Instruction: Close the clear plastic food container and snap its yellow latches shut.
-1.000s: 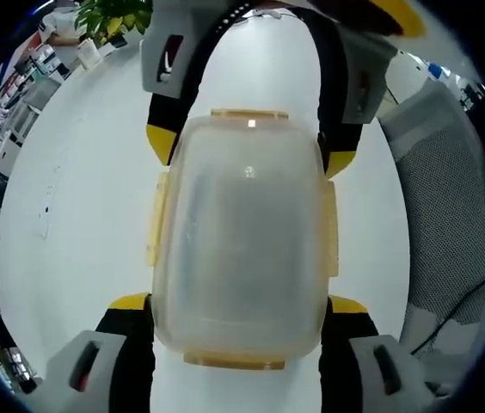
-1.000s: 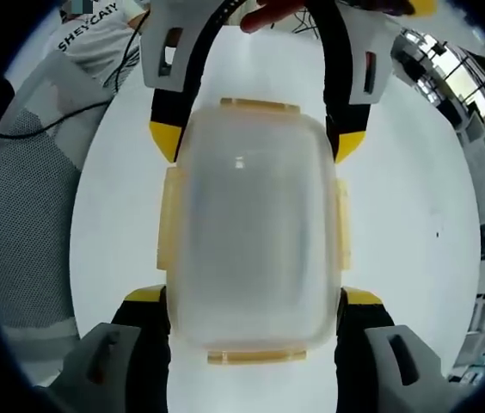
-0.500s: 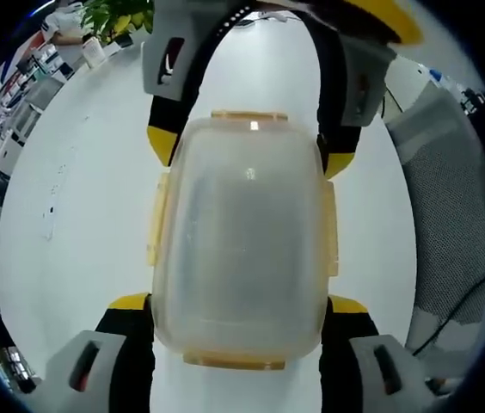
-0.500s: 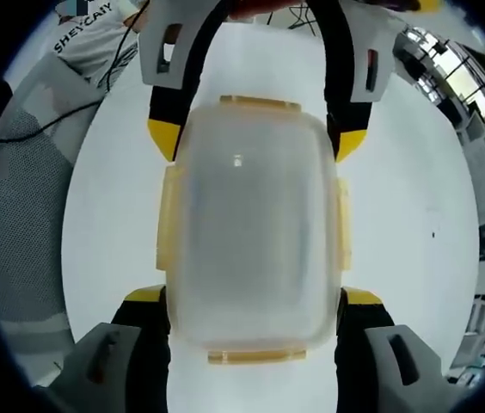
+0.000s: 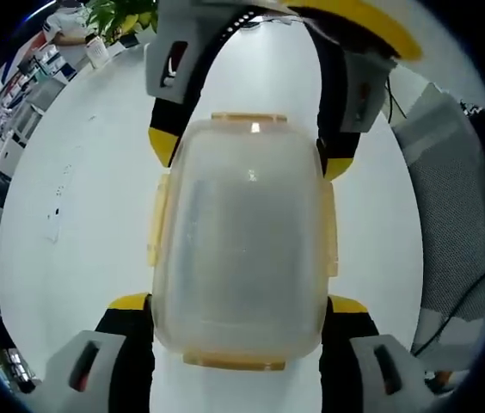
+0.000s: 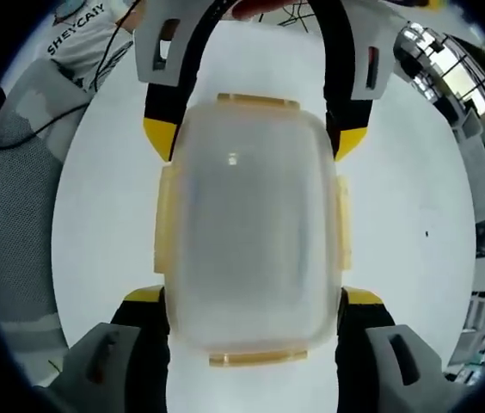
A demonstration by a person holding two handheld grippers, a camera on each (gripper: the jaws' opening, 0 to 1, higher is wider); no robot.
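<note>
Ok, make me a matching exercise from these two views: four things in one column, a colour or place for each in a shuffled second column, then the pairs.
Things:
1. food container
2. latches
3. potted plant
4. mesh chair back

Colour or place:
A. green, at the top left of the left gripper view
B. grey, along the right side of the left gripper view
C. cloudy clear plastic, held between the left tongs and the right tongs
D. yellow, along the container's edges

Pairs: 1-C, 2-D, 3-A, 4-B

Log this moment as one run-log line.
left gripper: shut on container | right gripper: shut on container, opposite end | lid: on | yellow latches: state unclear | white table
</note>
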